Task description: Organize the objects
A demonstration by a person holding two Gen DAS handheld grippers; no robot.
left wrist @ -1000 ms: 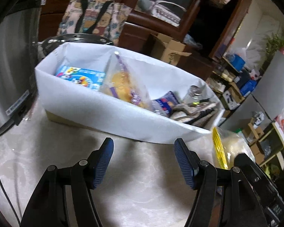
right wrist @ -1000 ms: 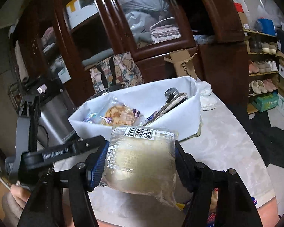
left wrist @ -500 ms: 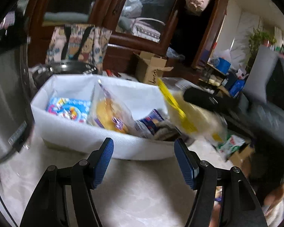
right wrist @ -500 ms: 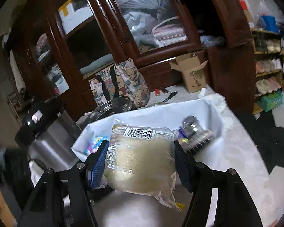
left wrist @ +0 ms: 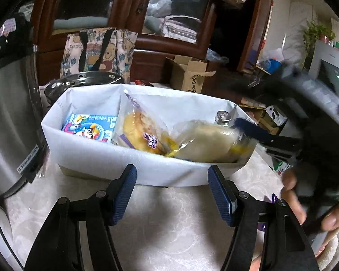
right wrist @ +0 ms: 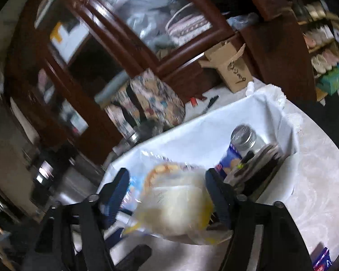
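Two sets of tongs are in view, and only one is engaged. The right tongs (right wrist: 167, 194) carry a clear-wrapped bread packet (right wrist: 176, 207) between their pads, over the white-lined box (left wrist: 97, 155) that sits toward the far edge of the worktop (left wrist: 169, 225); motion blur prevents confirming whether the pads grip firmly or have begun to release, so the exact grip cannot be told. From the left wrist view the packet (left wrist: 205, 140) lies at or just above the contents at the box's right end, beside a second wrapped bun (left wrist: 137, 133) and close to a metal-capped jar (left wrist: 223, 117). A blue printed carton (left wrist: 90, 128) occupies the left end. The left tongs (left wrist: 171, 189) stand wide and hold nothing, just short of the box's near wall. Assessment: the step in hand is depositing the packet. Recommended practice is to lower it until it rests on the items beneath, keeping it off the jar, which appears liable to tip, then open the pads fully before withdrawing upward so the loose film does not catch and drag out. The packet is soft; pressure should stay light. The left tongs could steady the near wall if the light box shifts. A steel appliance (left wrist: 9, 113) stands at the worktop's left edge.
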